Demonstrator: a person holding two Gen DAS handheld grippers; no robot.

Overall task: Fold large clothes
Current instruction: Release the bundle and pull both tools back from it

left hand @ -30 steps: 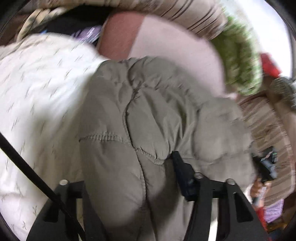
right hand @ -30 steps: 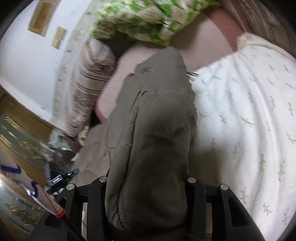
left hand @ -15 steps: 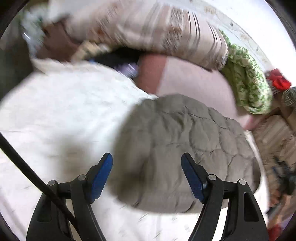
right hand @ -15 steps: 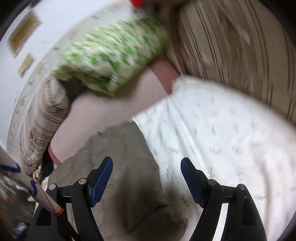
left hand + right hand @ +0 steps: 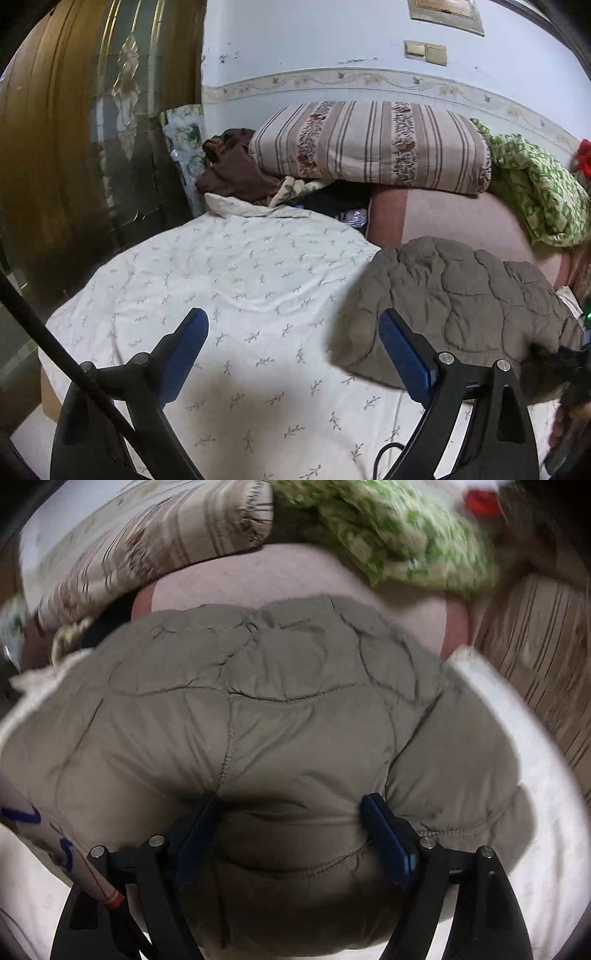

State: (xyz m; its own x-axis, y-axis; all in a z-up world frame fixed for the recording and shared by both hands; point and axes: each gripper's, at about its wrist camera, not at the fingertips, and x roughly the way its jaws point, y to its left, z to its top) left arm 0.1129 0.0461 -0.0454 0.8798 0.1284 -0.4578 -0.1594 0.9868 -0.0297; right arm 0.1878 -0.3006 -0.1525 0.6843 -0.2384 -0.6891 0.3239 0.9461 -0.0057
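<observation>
Pale blue wall (image 5: 314,40), wooden glazed door (image 5: 74,122)

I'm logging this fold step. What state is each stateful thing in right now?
Grey quilted jacket: folded into a puffy bundle on the white bedspread.
Left gripper: jaws opening, nothing between them, beside the jacket.
Right gripper: jaws opening, jacket between them.
Striped quilt: folded.

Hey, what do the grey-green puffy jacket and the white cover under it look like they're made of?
The quilted jacket looks like thin synthetic shell fabric, probably nylon or polyester, over soft padding: stitched seams divide it into puffy panels with a slight sheen. The white bed cover looks like matte woven cotton or a cotton blend, with fine creases and a small printed sprig pattern. Neither fibre can be confirmed by sight.
</observation>
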